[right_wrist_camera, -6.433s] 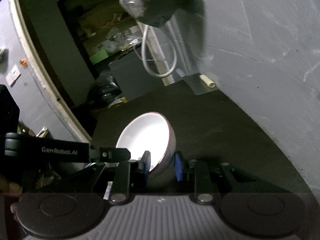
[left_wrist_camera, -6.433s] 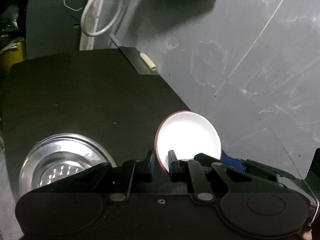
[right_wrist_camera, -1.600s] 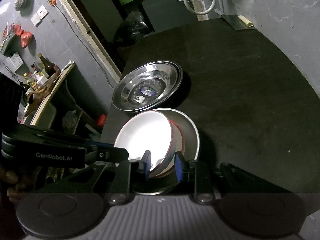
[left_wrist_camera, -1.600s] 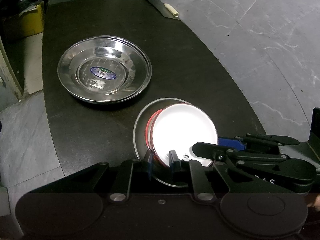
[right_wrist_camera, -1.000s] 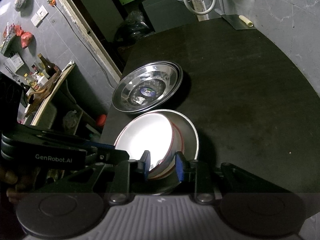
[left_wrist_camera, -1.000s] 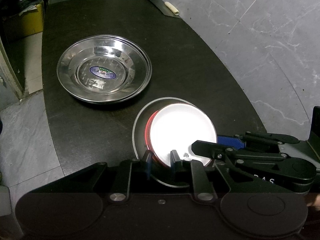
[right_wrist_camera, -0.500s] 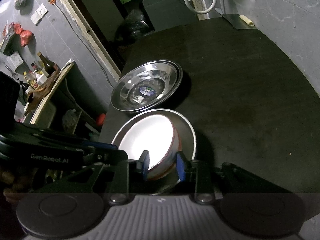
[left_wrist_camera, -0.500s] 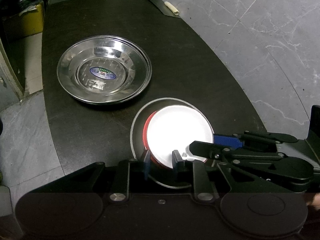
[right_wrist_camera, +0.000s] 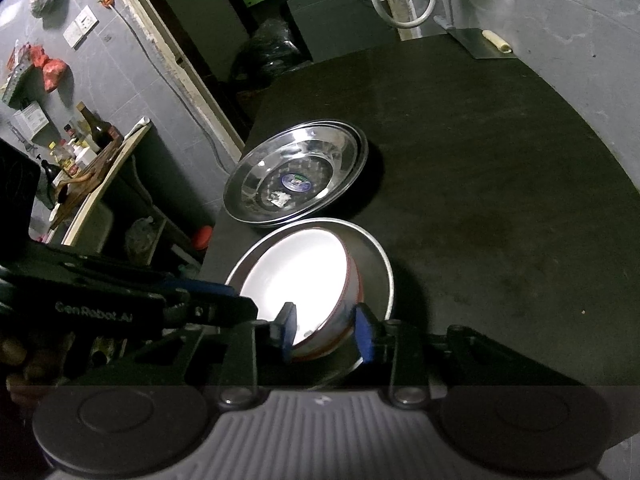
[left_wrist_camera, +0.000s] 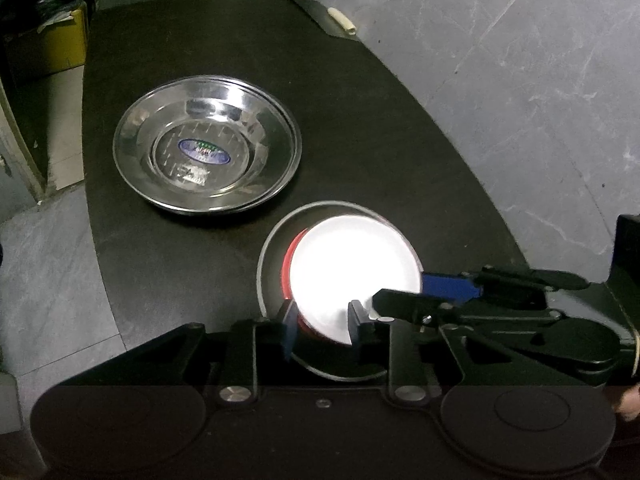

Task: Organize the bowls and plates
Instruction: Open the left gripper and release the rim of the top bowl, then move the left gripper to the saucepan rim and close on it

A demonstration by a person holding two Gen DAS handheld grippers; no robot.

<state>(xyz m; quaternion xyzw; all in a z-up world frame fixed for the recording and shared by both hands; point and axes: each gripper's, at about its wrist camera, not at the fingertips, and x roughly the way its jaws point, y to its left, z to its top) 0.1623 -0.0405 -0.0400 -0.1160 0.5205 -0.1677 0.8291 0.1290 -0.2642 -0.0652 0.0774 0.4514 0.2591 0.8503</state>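
On the dark round-edged bench (left_wrist_camera: 360, 128), near its front edge, a white bowl with a red outside (left_wrist_camera: 352, 276) sits inside a shallow grey metal bowl (left_wrist_camera: 269, 256). The white one is not centred: it leans toward one side of the metal bowl, leaving a crescent of bare grey wall on the other. Nothing else is in either bowl that I can see; the white interior is blown out by glare.

Both claws straddle the white bowl's rim from opposite sides. The left claw (left_wrist_camera: 322, 322) has its 2 blue-padded fingers spread moderately, 1 outside the red wall and 1 over the white inside, and a gap shows at the pads, so it appears slack rather than pinching. The right claw (right_wrist_camera: 327, 334) stands likewise, fingers apart with the rim between them. My reading is that the 2-sided hold served to lower the bowl level into the metal one, and that the spread now marks letting go.

Farther back, toward the bench's left edge, a stack of wide stainless steel plates (left_wrist_camera: 206, 166) lies flat, the top one carrying a blue oval sticker (left_wrist_camera: 205, 151) in its centre; at least 2 rims show in the right wrist view. Plates thus sit in 1 pile and bowls nest beside it, nearly touching. The nesting step looks all but finished.
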